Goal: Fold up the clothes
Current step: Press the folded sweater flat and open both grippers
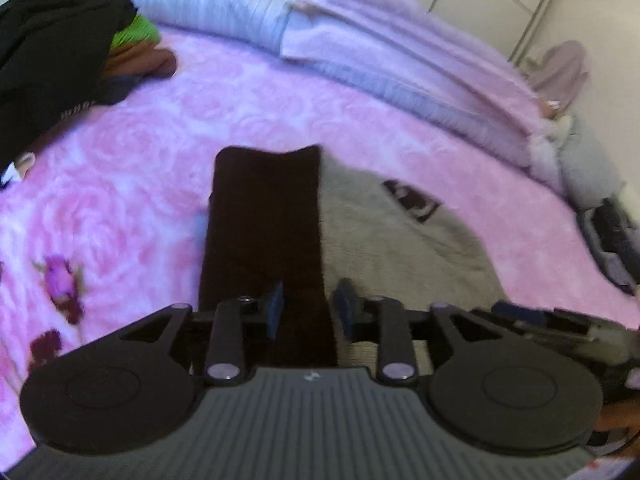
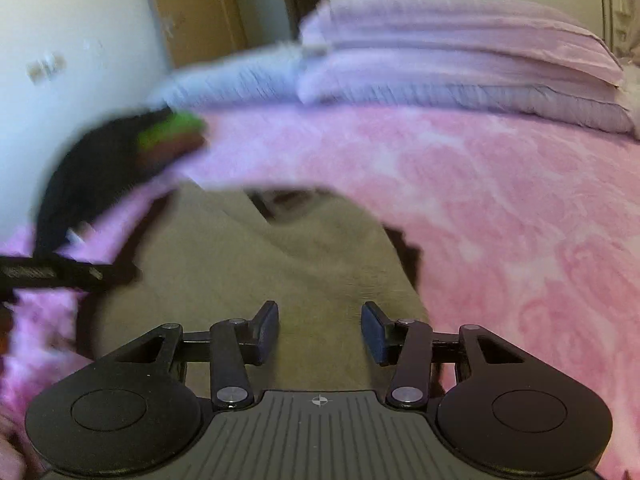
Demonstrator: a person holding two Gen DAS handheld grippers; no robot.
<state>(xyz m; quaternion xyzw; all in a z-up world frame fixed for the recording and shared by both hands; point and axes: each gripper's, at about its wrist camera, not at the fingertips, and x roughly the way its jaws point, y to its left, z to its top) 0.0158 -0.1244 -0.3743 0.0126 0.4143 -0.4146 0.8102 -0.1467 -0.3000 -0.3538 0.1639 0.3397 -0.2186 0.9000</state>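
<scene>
On a pink rose-patterned blanket [image 1: 168, 152], a beige garment [image 1: 400, 240] lies spread at the bed's centre, a dark maroon folded strip [image 1: 264, 220] along its nine o'clock edge. The left gripper [image 1: 310, 308] hovers over that strip with jaws apart, nothing pinched. The right gripper [image 2: 320, 334] hangs above the beige cloth, jaws likewise parted and empty. A heap of clothes [image 1: 60, 52], black over green and brown, sits at ten o'clock. Folded lilac bedding [image 1: 400, 60] lines the far edge at twelve to two o'clock.
</scene>
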